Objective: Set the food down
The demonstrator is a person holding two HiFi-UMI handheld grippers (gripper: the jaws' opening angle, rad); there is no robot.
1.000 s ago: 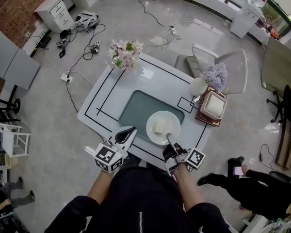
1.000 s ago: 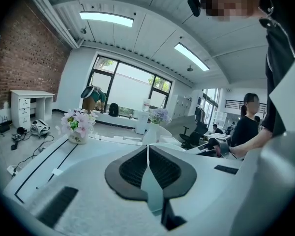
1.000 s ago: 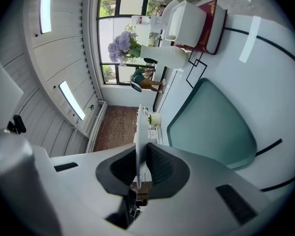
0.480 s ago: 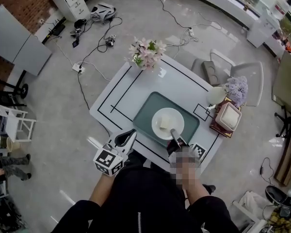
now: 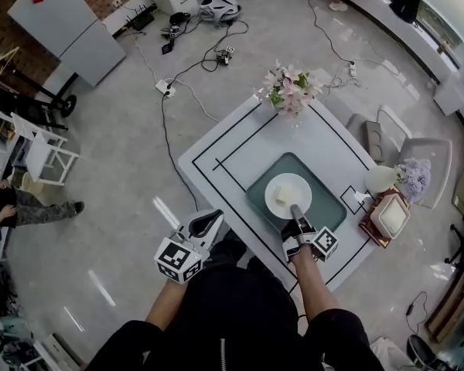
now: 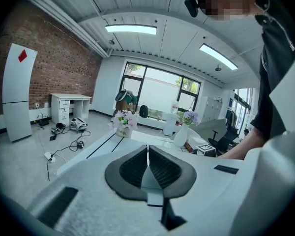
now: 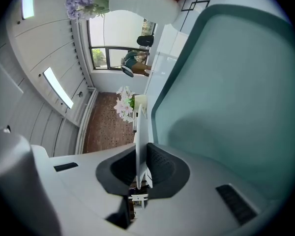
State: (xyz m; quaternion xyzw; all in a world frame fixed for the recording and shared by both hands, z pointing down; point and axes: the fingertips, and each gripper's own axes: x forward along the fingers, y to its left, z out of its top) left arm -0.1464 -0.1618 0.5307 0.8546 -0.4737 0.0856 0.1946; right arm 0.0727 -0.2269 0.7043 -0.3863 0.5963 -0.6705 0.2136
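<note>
A white plate (image 5: 288, 195) with a pale piece of food (image 5: 281, 195) lies level over the teal mat (image 5: 325, 216) in the middle of the white table (image 5: 224, 154). My right gripper (image 5: 295, 209) is shut on the plate's near rim. In the right gripper view the plate (image 7: 140, 127) runs edge-on between the jaws of the right gripper (image 7: 141, 149), close by the teal mat (image 7: 226, 92); whether they touch I cannot tell. My left gripper (image 5: 213, 216) hangs off the table's near left edge, shut and empty, as the left gripper (image 6: 148, 154) also shows in its own view.
A vase of pink flowers (image 5: 291, 91) stands at the table's far corner. A white vase (image 5: 380, 178) with purple flowers and a box on books (image 5: 390, 216) sit at the right edge. A grey chair (image 5: 417, 149) is behind. Cables (image 5: 178, 76) cross the floor.
The plate in my right gripper has moved further in over the teal mat. My left gripper stays shut beside the table's near edge. The head view has swung to the left.
</note>
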